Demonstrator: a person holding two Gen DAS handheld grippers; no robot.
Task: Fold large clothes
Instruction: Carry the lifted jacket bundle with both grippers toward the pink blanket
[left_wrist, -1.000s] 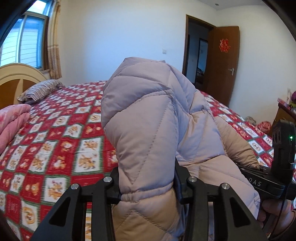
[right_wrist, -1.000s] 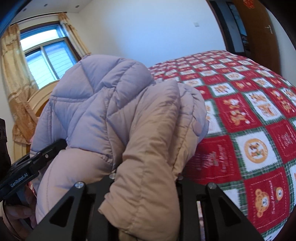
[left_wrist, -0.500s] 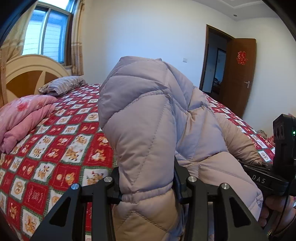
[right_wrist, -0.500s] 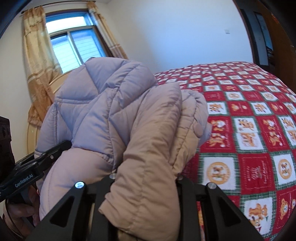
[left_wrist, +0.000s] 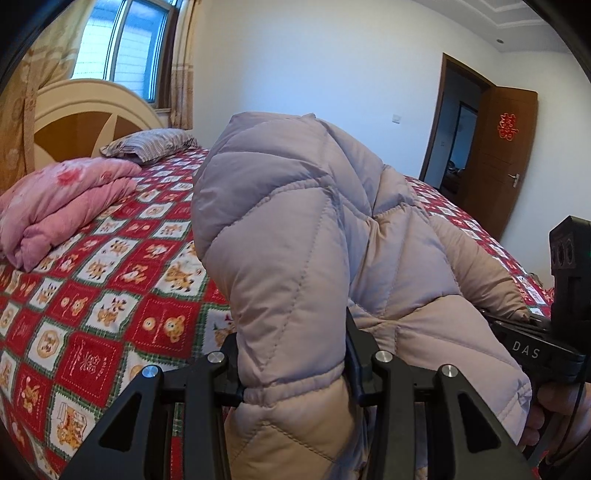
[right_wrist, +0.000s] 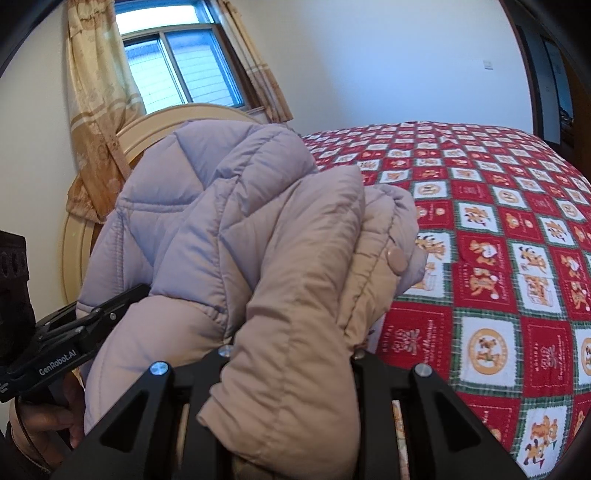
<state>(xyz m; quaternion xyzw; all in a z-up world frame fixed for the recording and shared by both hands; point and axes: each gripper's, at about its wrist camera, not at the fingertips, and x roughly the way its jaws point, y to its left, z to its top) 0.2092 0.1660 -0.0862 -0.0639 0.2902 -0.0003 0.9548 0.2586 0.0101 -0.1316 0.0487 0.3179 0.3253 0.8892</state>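
Setting: bedroom; a bed (left_wrist: 110, 302) spread with a red, white and green patchwork quilt printed with cartoon animals fills both views.

Left gripper (left_wrist: 291, 373): nearest the lens in the left wrist view; jaws narrowed and clamped on a thick fold of the padded coat (left_wrist: 295, 229). The fabric bulges above and below the pinch.

Right gripper (right_wrist: 291, 354): nearest the lens in the right wrist view; jaws likewise narrowed and clamped on a bunched fold of the same coat, beige side outward.

Padded coat: quilted, lilac-grey and beige, with a round snap button (right_wrist: 395, 262). Held up between the two grippers, bunched above the quilt; whether any part rests on the bed cannot be told.

Hands: one (left_wrist: 557, 417) grips the handle of the far gripper at the left view's right edge.

Beyond, left view: folded pink blanket (left_wrist: 62, 206), then striped pillow (left_wrist: 151, 146), then cream headboard (left_wrist: 92, 110), curtained window (left_wrist: 125, 44), and open brown door (left_wrist: 506, 155).
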